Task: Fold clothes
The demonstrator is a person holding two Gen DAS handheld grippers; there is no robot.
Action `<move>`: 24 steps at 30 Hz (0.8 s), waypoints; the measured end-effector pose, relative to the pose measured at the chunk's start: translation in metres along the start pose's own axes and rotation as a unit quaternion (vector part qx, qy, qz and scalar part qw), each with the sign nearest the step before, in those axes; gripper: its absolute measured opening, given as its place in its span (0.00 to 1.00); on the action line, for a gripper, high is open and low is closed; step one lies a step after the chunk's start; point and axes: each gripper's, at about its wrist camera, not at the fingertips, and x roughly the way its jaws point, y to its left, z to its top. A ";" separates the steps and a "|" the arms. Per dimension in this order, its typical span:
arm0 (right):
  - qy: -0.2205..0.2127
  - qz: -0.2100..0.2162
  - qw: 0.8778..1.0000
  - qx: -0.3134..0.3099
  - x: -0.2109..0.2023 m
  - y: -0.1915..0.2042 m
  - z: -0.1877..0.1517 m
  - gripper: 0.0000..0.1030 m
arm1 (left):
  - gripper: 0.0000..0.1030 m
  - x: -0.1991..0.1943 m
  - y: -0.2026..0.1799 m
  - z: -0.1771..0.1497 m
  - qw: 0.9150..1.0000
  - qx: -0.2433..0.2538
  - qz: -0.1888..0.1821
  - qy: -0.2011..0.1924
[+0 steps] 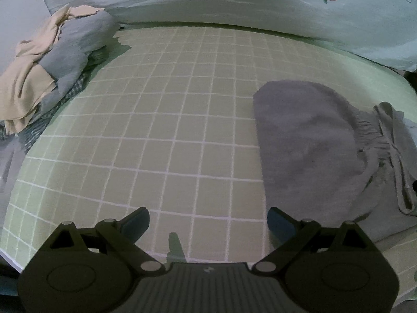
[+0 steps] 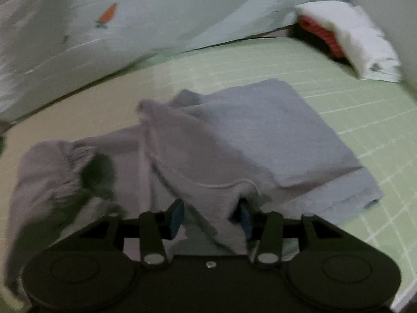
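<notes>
Grey shorts (image 1: pixel 320 151) with an elastic waistband and drawstring lie partly folded on the green checked sheet (image 1: pixel 182 130), at the right of the left wrist view. My left gripper (image 1: pixel 208 221) is open and empty just left of them, low over the sheet. In the right wrist view my right gripper (image 2: pixel 211 217) has a fold of the grey shorts (image 2: pixel 247 130) between its blue pads, with the cloth draped over the fingers; the view is blurred.
A pile of beige, grey and checked clothes (image 1: pixel 49 75) lies at the far left. A light quilt with carrot prints (image 1: pixel 260 7) runs along the back. Folded white and red cloth (image 2: pixel 346 39) sits at the far right corner.
</notes>
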 end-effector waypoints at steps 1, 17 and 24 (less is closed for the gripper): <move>0.001 0.007 1.000 0.009 0.002 -0.001 0.000 0.46 | 0.94 0.001 0.001 0.001 1.000 -0.001 0.000 0.001; -0.015 0.095 0.995 -0.031 -0.035 0.031 -0.011 0.36 | 0.94 0.016 -0.006 0.011 0.999 0.007 -0.035 0.008; -0.032 0.036 0.999 -0.014 -0.031 0.022 0.008 0.88 | 0.94 0.027 -0.009 0.025 0.997 -0.027 -0.073 0.012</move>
